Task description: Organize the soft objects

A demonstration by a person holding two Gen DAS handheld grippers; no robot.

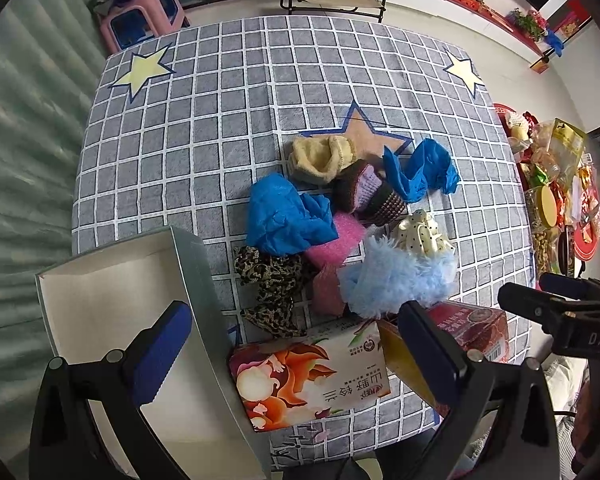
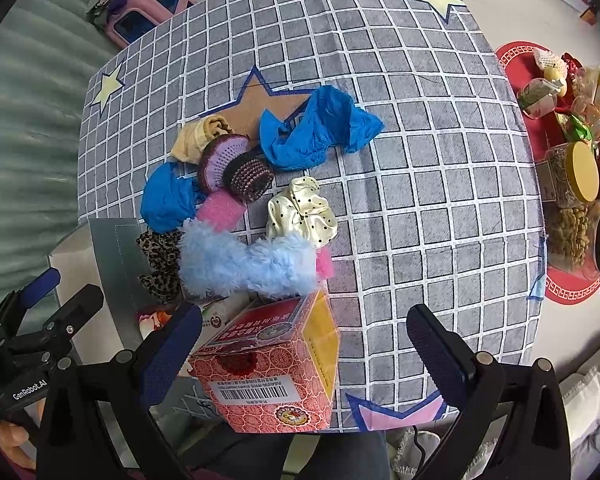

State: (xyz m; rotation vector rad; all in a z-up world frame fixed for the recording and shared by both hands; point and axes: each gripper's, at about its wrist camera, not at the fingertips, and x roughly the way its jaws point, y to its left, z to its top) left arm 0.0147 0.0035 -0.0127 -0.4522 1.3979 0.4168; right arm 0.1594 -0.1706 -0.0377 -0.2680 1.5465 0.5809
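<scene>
A heap of soft things lies mid-table: a fluffy light-blue scrunchie, a cream dotted scrunchie, a leopard scrunchie, a pink sponge, two blue plastic covers, knitted pieces and a cream sock. My left gripper is open and empty over the near boxes. My right gripper is open and empty above the red box.
An open white box stands at the near left. A printed carton and the red box lie at the front edge. Snack jars and packets crowd the right side. A pink stool stands beyond the table.
</scene>
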